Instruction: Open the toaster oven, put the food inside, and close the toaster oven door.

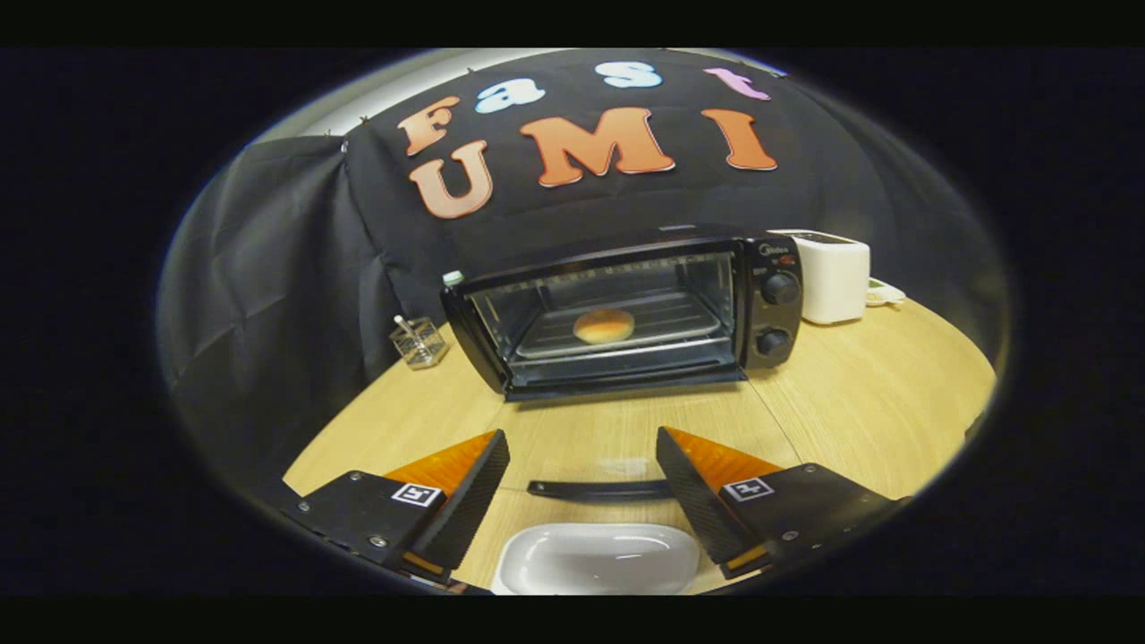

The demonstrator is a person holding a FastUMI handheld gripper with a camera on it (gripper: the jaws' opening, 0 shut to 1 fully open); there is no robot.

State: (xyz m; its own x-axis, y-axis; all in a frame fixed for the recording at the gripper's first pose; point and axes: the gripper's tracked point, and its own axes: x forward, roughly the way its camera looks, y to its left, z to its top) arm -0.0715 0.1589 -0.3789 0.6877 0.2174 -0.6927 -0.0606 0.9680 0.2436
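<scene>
The black toaster oven (769, 304) stands at the back of the wooden table (877, 402), beyond my fingers. Its glass door (617, 429) hangs fully down and lies flat toward me, and the dark door handle (597, 489) runs across between my two fingers. A round golden bun (604, 326) sits on the metal tray (662, 331) inside the oven. My gripper (581, 438) is open, holding nothing, its tips just above the lowered door. An empty white dish (596, 559) rests on the table right below the handle, close to me.
A white toaster (835, 275) stands to the right of the oven, with a small item behind it. A clear glass holder (419, 343) with a stick in it sits left of the oven. Black cloth walls off the back and left.
</scene>
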